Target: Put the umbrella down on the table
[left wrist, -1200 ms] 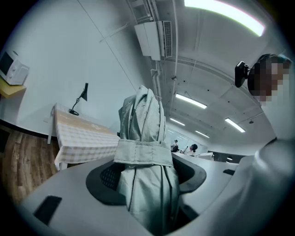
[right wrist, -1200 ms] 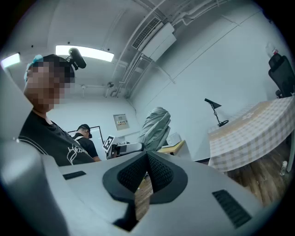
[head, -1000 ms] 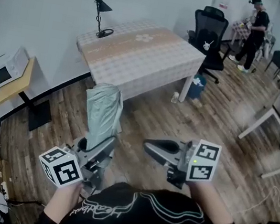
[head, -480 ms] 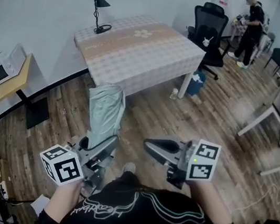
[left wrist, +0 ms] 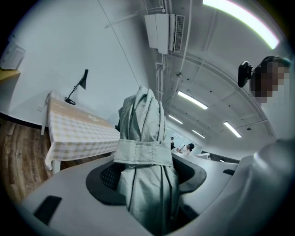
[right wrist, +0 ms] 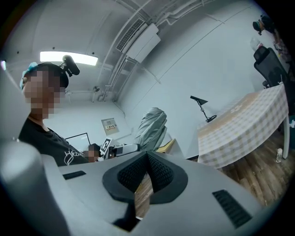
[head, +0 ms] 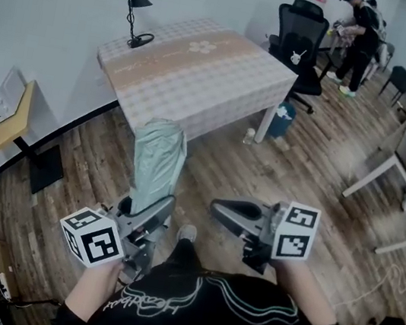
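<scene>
Wooden flooring (head: 316, 177) is seen in the head view, with a checked-cloth table (head: 201, 80) ahead, well apart from both grippers. A desk lamp (head: 132, 11) is stood on its far corner and an office chair (head: 302, 39) beside it. A blue bin (head: 283, 123) and a bottle (head: 248, 136) are placed by one leg; the bin's contents cannot be told. The folded umbrella (head: 156, 159) is held upright above the floor by the left gripper (head: 149, 210). In the left gripper view, the pads are clamped on the umbrella near its strap (left wrist: 143, 152). In the right gripper view, the right gripper (right wrist: 146, 161) is closed on nothing.
</scene>
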`<state>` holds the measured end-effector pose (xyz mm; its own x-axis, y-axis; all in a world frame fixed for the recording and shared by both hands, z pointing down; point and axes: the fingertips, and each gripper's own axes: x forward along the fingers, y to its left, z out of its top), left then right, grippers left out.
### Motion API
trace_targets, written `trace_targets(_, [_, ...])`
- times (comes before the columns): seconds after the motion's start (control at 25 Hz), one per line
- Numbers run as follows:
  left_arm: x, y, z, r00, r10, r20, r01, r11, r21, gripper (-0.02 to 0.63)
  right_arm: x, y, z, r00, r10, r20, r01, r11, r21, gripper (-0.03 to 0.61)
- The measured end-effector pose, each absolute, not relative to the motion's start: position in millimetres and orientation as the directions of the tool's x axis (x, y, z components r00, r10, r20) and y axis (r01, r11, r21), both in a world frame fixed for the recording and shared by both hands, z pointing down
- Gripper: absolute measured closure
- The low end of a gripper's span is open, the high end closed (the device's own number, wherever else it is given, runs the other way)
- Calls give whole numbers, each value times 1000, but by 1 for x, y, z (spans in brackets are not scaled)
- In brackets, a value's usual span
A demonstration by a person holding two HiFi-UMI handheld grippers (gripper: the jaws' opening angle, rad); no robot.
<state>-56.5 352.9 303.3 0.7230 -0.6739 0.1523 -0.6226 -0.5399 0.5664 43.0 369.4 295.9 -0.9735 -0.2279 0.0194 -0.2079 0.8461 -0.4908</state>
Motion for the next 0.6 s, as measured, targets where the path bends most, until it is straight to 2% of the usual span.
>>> trace_targets(0.4, [-101, 225, 334, 720, -662, 209, -626, -489, 608, 348, 1, 237, 326, -966, -247, 74, -244, 784, -571, 568])
trace_targets(0.6, [-117, 159, 339, 730, -642, 235, -621, -478, 621, 348, -13, 174, 319, -964, -263, 29, -226, 760, -609, 568])
